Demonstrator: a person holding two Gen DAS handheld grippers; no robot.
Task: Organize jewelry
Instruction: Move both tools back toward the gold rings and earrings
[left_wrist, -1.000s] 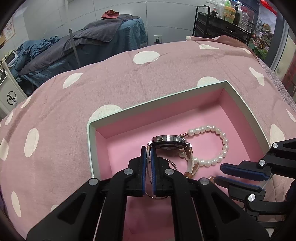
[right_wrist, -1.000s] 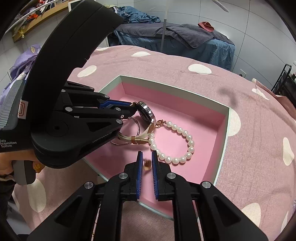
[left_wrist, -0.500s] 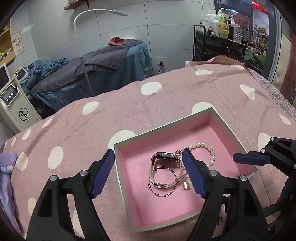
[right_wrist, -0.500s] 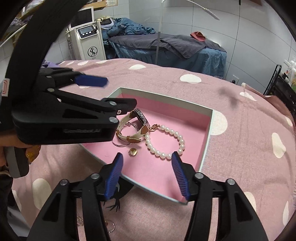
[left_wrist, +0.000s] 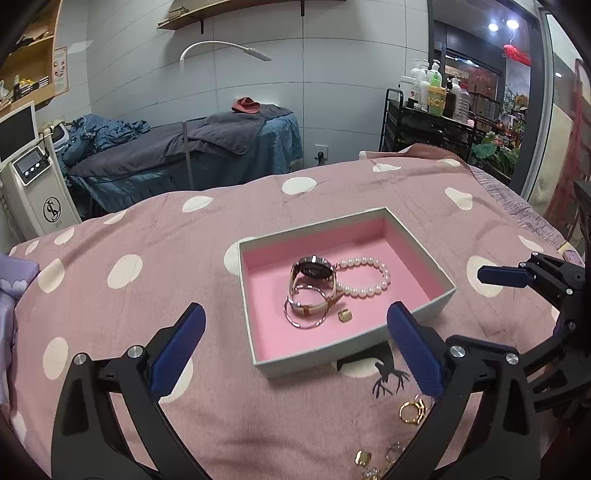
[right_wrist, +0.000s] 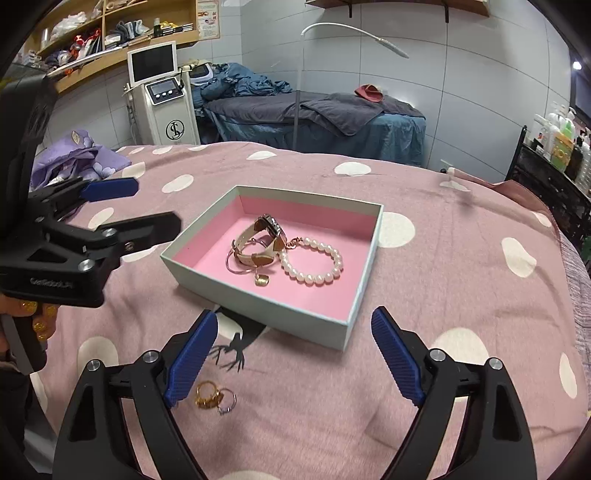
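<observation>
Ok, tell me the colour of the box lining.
Pink, inside a pale grey-green box; it shows best in the right wrist view.

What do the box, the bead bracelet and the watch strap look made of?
Box: stiff matte card, judging by crisp edges and thin walls.
Bead bracelet: glossy white pearl-like beads, real or imitation unclear.
Watch strap: smooth cream band, likely leather or imitation.

You are seeing an entwined "SL" monogram in a circle on the white machine's (right_wrist: 168, 110) front panel. Embossed lettering is showing on the left hand-held gripper (right_wrist: 110, 206) body, roughly "GenRobot.AI", too faint to confirm. Nothing else is reading clearly.
</observation>
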